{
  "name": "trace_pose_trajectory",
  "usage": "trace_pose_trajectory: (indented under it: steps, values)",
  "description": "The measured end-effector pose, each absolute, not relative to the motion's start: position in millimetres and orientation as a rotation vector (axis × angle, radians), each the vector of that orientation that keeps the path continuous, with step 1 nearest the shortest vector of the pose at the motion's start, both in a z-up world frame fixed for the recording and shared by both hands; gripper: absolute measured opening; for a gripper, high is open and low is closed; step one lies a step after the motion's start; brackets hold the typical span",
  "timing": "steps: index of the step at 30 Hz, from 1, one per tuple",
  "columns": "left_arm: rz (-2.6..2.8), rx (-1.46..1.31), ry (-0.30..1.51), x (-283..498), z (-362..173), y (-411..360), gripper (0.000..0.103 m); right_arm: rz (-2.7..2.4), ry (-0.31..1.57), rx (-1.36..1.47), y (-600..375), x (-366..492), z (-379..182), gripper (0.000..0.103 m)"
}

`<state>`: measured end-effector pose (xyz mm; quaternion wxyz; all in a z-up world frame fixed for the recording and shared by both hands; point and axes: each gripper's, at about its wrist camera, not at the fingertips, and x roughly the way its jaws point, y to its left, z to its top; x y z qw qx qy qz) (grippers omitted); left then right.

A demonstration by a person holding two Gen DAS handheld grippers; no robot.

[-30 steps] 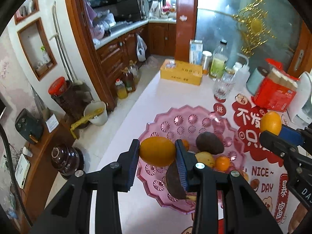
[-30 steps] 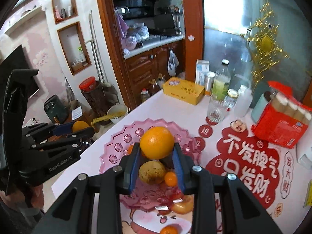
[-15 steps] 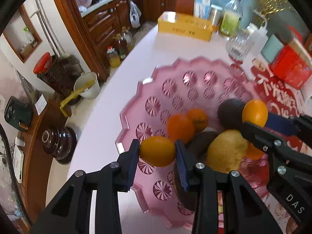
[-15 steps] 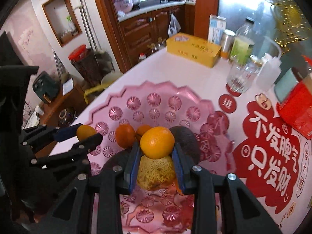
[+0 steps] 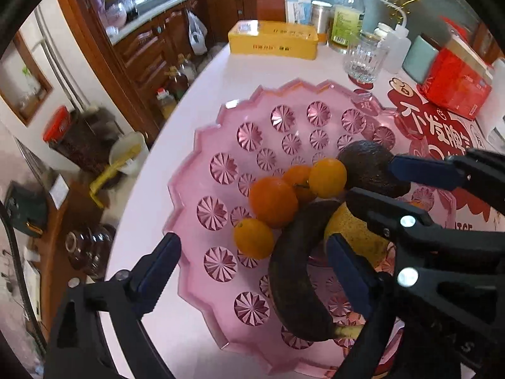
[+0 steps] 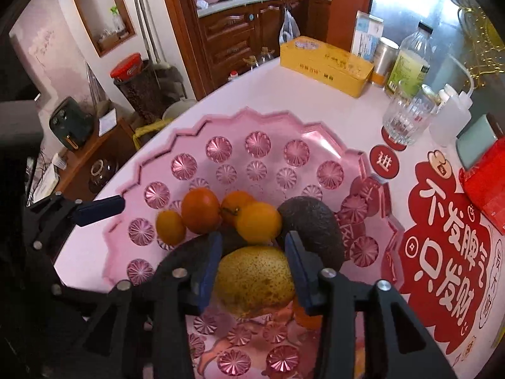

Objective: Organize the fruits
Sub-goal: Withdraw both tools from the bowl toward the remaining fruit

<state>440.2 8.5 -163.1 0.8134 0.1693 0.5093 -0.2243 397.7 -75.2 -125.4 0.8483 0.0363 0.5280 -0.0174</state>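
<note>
A pink cut-glass tray [image 5: 189, 195] [image 6: 221, 120] holds a fruit pile: a tangerine [image 5: 273, 202], an avocado [image 5: 369, 170] [image 6: 312, 224], a speckled pear [image 6: 255, 278] and a dark banana [image 5: 293, 268]. My left gripper [image 5: 252, 268] hangs low over the tray's left side, its jaws opening wide. A small orange [image 5: 253, 238] [image 6: 170, 225] lies free on the tray between them. My right gripper [image 6: 253, 240] straddles the pear, its jaws opening. A round orange [image 6: 259, 221] [image 5: 328, 178] rests on the pile just past its tips, clear of the pads.
Behind the tray stand a yellow box [image 5: 273, 44], a drinking glass [image 5: 363, 60], bottles [image 6: 408, 66] and a red packet [image 5: 454, 88]. A red printed sticker [image 6: 442, 237] covers the table on the right. The table edge runs close along the tray's left rim, with floor clutter below.
Both grippers sank toward the tray with an orange each, then opened. The small orange now lies on the tray, and the round one sits on the fruit pile.
</note>
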Motion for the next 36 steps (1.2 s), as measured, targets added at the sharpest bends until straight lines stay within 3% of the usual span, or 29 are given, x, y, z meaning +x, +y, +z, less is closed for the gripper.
trace_pose_trajectory:
  steps: [15,36]
  values:
    - [-0.447,0.296,1.046,411,-111,36,0.093,-0.057,1.011,0.098,-76,360,-79,0.049]
    - [-0.392,0.268,0.918,301,-29,33,0.093,-0.023,0.876,0.141,-99,259,-18,0.049]
